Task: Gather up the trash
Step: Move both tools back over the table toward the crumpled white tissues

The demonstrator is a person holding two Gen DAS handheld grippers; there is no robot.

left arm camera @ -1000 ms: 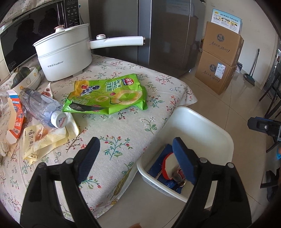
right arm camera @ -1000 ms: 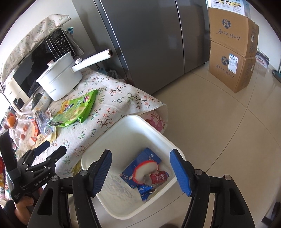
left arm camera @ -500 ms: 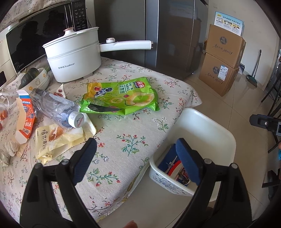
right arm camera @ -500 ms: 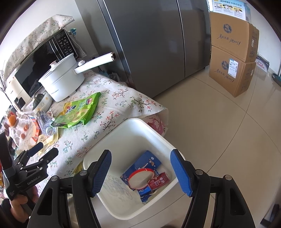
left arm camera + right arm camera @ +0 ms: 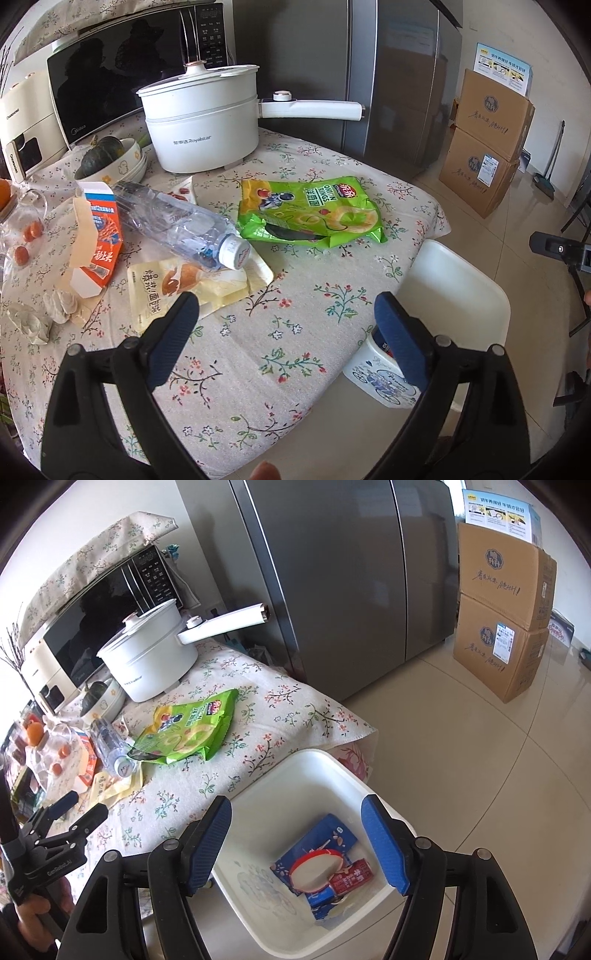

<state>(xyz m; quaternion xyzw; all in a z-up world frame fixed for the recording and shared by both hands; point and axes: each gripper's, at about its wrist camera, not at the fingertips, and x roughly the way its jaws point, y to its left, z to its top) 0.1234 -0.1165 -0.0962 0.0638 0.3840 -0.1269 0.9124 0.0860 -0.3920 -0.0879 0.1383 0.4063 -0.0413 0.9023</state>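
Note:
Trash lies on the floral tablecloth: a green onion-rings bag [image 5: 314, 216] [image 5: 186, 731], a clear plastic bottle [image 5: 177, 225] [image 5: 109, 747], a yellow bread wrapper [image 5: 192, 286], an orange-white carton [image 5: 99, 242] and crumpled tissues [image 5: 33, 321]. A white bin [image 5: 291, 805] [image 5: 454, 284] stands on the floor by the table's corner, holding a blue packet [image 5: 325, 836], a red-rimmed lid [image 5: 316, 869] and a red carton [image 5: 351, 877]. My left gripper [image 5: 286, 332] is open and empty above the table's near edge. My right gripper [image 5: 295, 845] is open and empty above the bin.
A white electric pot [image 5: 201, 123] with a long handle, a microwave [image 5: 122, 79], a bowl with a squash [image 5: 110, 162] and oranges [image 5: 22, 243] stand at the table's back and left. A steel fridge [image 5: 332, 576] and stacked cardboard boxes [image 5: 506, 602] are behind.
My left gripper has swung left and up from over the bin to over the table, bringing the trash closer. My right gripper has risen slightly above the bin.

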